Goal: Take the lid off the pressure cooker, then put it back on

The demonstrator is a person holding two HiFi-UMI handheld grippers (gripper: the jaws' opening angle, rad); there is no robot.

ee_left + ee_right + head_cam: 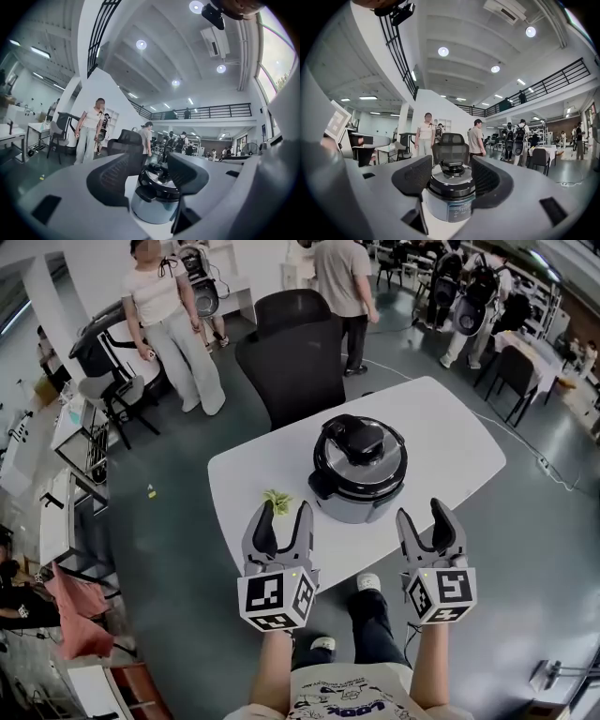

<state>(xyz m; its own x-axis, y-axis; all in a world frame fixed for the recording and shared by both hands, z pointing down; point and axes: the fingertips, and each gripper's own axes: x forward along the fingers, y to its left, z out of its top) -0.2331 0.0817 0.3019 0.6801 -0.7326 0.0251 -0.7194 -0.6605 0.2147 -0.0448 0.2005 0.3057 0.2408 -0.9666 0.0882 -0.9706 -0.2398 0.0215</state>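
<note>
A silver pressure cooker (361, 491) with its black lid (359, 448) on stands on the white table (450, 427). Both grippers hang over the table's near edge, short of the cooker and apart from it. My left gripper (285, 514) is open and empty, to the cooker's near left. My right gripper (422, 516) is open and empty, to its near right. In the left gripper view the cooker (154, 199) shows beyond the spread fingers (117, 180). In the right gripper view the cooker (449, 202) and its lid handle (452, 168) sit centred beyond the fingers (412, 180).
A small green object (277, 500) lies on the table just ahead of the left gripper. A black office chair (298, 352) stands at the table's far side. People (173, 324) stand behind it, with desks (70, 474) at the left.
</note>
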